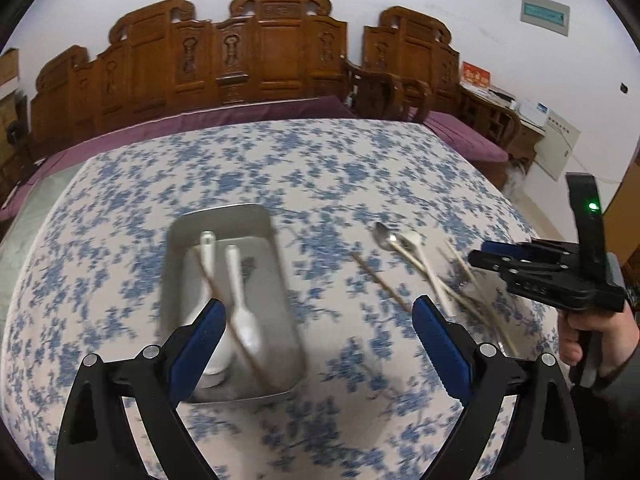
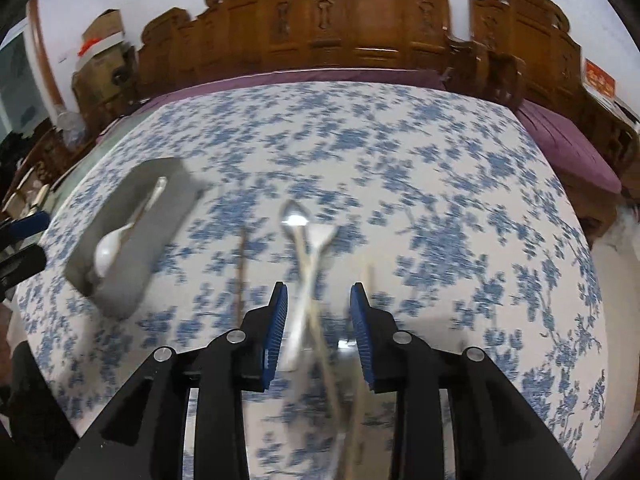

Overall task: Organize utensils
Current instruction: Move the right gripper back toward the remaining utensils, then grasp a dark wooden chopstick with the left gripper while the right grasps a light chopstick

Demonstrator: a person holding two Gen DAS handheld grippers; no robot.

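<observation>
- Centrally, bench (image 1: 280, 152): covered in a blue-flowered cloth; carries all items below.
- Tray (image 1: 256, 216): metal, rectangular, on the cloth, to the left of the loose utensils in both views.
- Tray contents: two white spoons (image 1: 240, 300) lying lengthwise, bowls toward the near end; one chopstick (image 1: 224, 300) laid slantwise across them.
- Loose utensils, right of the tray, on the cloth: a metal spoon (image 1: 382, 236) and a white spoon (image 1: 412, 240) with crossed handles; one chopstick (image 1: 380, 280) alone between tray and spoons; further chopsticks (image 1: 464, 268) at the right, blurred, count unclear.
- Left gripper (image 1: 316, 312): released, jaws wide apart, nothing between them; hangs above the near end of the tray and the cloth beside it.
- Right gripper (image 2: 319, 296): jaws partly apart, gripping nothing; poised over the crossed spoon handles (image 2: 308, 280), which show in the gap without touching the pads.
- Hand (image 1: 600, 340): at the right edge of the left view, holding the right gripper's handle.
- Background: carved wooden seat (image 1: 240, 60) with purple cushion behind the bench.
</observation>
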